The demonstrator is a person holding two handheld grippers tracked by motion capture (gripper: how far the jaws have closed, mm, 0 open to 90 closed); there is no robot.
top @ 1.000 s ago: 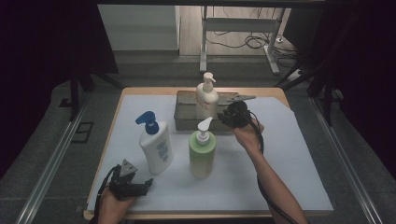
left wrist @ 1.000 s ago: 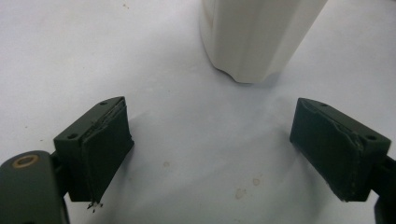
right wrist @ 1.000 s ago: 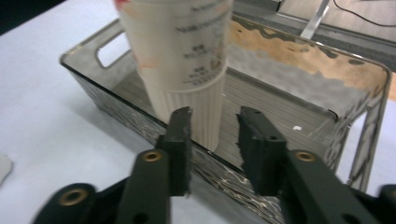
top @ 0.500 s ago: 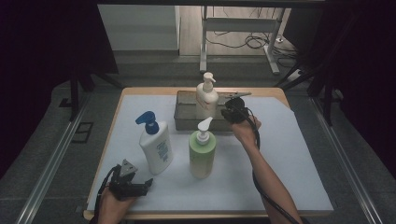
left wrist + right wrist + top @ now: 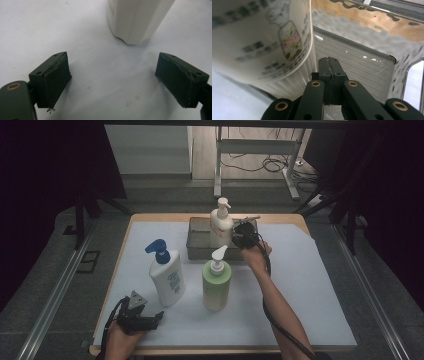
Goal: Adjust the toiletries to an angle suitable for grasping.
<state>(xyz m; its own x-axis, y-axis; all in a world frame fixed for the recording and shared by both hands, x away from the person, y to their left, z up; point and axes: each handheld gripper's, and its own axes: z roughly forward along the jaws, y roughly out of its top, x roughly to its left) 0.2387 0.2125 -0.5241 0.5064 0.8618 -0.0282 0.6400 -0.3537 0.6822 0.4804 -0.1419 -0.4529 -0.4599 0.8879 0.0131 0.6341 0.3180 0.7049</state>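
A cream pump bottle [image 5: 221, 226] stands in a metal tray [image 5: 196, 253] at the back of the table. My right gripper [image 5: 241, 234] sits at that bottle's right side, over the tray. In the right gripper view its jaws [image 5: 329, 61] are shut with nothing between them; the printed bottle [image 5: 259, 37] is close on the left and the ribbed tray floor [image 5: 362, 65] lies ahead. My left gripper [image 5: 157, 317] rests open near the front left corner. Its jaws [image 5: 112, 75] stand wide apart, a short way from the base of a white bottle [image 5: 137, 20] with a blue pump [image 5: 167, 279].
A green bottle with a white pump [image 5: 216, 285] stands mid-table, between the white bottle and my right forearm. A white sheet [image 5: 310, 285] covers the wooden tabletop. The tray's wall and wire handle [image 5: 409, 75] lie to the right of my right gripper.
My right gripper has moved a little farther back and left, closer to the cream bottle in the tray. The left gripper and the bottles have stayed put.
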